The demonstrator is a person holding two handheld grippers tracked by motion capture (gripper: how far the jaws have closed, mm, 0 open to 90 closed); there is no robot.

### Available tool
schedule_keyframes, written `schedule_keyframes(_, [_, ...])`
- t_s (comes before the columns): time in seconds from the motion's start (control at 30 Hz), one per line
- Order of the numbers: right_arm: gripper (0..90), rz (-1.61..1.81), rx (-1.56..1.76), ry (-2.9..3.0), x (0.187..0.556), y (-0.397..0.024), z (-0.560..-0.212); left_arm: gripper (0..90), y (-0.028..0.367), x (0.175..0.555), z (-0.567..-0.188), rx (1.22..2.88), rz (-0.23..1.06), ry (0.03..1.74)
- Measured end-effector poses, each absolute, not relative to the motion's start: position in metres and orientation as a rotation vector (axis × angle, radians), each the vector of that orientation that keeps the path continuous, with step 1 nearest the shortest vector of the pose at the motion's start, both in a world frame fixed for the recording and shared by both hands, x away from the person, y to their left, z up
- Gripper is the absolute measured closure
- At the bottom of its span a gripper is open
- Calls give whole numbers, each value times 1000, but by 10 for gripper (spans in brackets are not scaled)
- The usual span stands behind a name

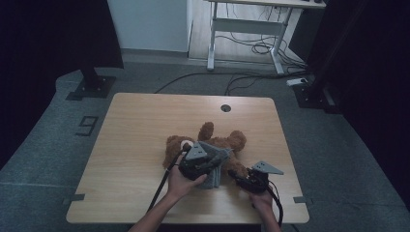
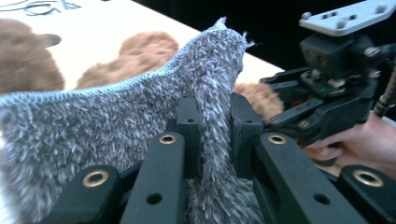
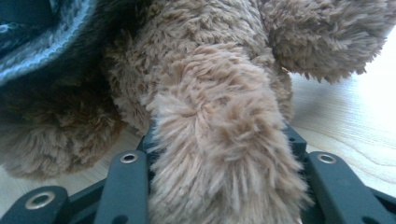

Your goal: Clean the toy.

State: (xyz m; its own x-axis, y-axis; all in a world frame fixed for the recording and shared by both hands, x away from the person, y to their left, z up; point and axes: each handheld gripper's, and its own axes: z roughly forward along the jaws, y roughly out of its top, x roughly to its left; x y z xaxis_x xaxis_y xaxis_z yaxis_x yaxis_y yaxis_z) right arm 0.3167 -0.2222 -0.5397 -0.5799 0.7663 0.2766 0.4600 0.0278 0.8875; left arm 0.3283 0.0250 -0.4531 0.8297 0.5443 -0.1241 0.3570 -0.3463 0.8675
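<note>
A brown teddy bear (image 1: 227,141) lies on the wooden table (image 1: 140,121). A grey fuzzy cloth (image 1: 213,179) hangs over its near side. My left gripper (image 1: 215,163) is shut on a fold of this cloth (image 2: 93,126), and the fabric is pinched between its black jaws (image 2: 212,112). My right gripper (image 1: 240,178) sits at the bear's lower right, shut on one plush leg (image 3: 210,93), which runs up between its jaws (image 3: 219,140). The left gripper view also has the right gripper (image 2: 289,116) and the hand holding it at its right. The cloth's hem (image 3: 42,42) lies over the bear's body.
The table has a round cable hole (image 1: 226,108) near its far edge. A white desk frame (image 1: 251,29) with loose cables stands on the floor beyond. Black stand bases (image 1: 92,87) sit at the table's far corners.
</note>
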Motion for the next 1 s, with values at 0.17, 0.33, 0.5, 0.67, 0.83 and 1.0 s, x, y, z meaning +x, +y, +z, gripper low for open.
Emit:
schedule_keyframes(0.17, [535, 1576, 1256, 2042, 318, -223, -540, 776, -1, 327, -460, 2008, 212, 642])
schedule_keyframes(0.33, [548, 1576, 1250, 2053, 318, -224, -540, 776, -11, 332, -482, 2036, 187, 667])
schedule_keyframes(0.5, [558, 1565, 1245, 2089, 320, -225, -543, 779, -4, 331, -492, 2023, 176, 682])
schedule_keyframes(0.67, [570, 1566, 1242, 2090, 319, -226, -542, 779, 7, 324, -495, 2019, 223, 696])
schedule_keyframes(0.83, [572, 1573, 1229, 2098, 319, -228, -542, 777, 25, 320, -495, 2010, 238, 712])
schedule_keyframes(1.0, [571, 1578, 1230, 2101, 319, -229, -542, 774, 50, 319, -492, 1992, 266, 749])
